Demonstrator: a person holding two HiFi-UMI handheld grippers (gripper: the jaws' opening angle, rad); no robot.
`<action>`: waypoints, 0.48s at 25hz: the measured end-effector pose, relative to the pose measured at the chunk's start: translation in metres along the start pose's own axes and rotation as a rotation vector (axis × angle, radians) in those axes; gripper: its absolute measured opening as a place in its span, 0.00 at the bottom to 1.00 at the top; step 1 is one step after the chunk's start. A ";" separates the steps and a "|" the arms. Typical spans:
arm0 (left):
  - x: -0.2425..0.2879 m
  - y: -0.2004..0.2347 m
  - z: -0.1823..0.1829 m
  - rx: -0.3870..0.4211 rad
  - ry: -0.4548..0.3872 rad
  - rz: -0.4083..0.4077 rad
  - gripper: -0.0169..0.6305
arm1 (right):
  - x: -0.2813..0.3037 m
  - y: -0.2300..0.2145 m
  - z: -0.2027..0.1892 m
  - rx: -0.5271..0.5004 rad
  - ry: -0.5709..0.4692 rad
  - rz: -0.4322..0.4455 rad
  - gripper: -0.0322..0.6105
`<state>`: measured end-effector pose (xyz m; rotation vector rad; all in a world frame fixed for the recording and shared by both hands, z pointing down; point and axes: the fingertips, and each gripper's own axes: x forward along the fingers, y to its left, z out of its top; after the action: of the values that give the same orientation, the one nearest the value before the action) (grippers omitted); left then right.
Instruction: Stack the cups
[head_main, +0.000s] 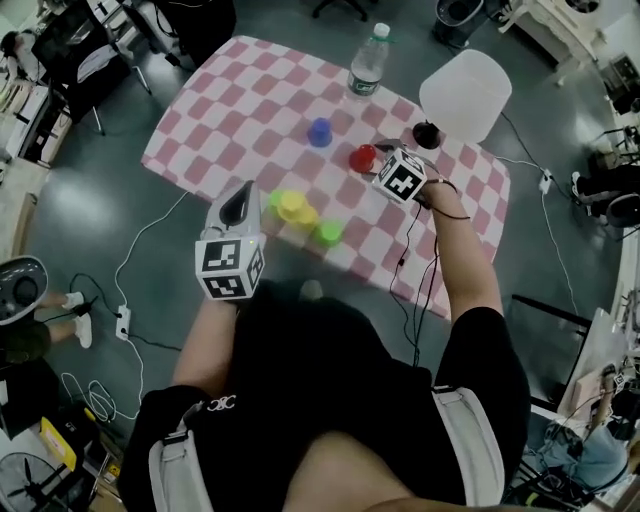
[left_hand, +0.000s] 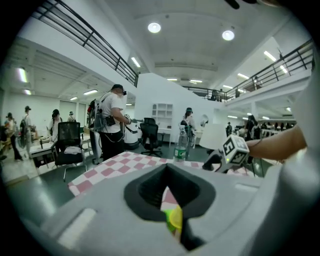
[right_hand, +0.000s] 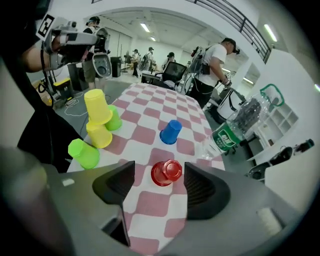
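Note:
An upturned red cup (right_hand: 166, 172) stands on the checkered tablecloth (head_main: 250, 110) between the jaws of my right gripper (right_hand: 159, 182), which are open and clear of it on both sides. In the head view that gripper (head_main: 378, 158) hovers right at the red cup (head_main: 362, 157). A blue cup (head_main: 319, 131) stands just beyond. Yellow cups (head_main: 292, 205) and green cups (head_main: 328, 233) cluster near the table's front edge. My left gripper (head_main: 240, 203) hangs shut and empty beside that cluster, a yellow-green cup (left_hand: 174, 218) showing through its jaws.
A water bottle (head_main: 368, 65) stands at the table's far edge, with a white chair (head_main: 465, 95) to its right. Cables trail off the table's right side and across the floor. People and office chairs fill the room behind.

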<state>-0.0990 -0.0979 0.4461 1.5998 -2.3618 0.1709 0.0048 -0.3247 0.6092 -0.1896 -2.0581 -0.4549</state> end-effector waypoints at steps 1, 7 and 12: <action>0.000 0.001 -0.004 -0.007 0.011 0.006 0.02 | 0.005 -0.003 0.000 0.010 0.009 0.027 0.51; -0.001 0.011 -0.025 -0.041 0.064 0.039 0.02 | 0.029 -0.017 -0.010 0.045 0.106 0.123 0.51; 0.000 0.021 -0.033 -0.052 0.092 0.064 0.02 | 0.054 -0.016 -0.005 0.071 0.110 0.196 0.51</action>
<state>-0.1129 -0.0814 0.4790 1.4622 -2.3284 0.1901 -0.0238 -0.3444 0.6538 -0.3139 -1.9226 -0.2649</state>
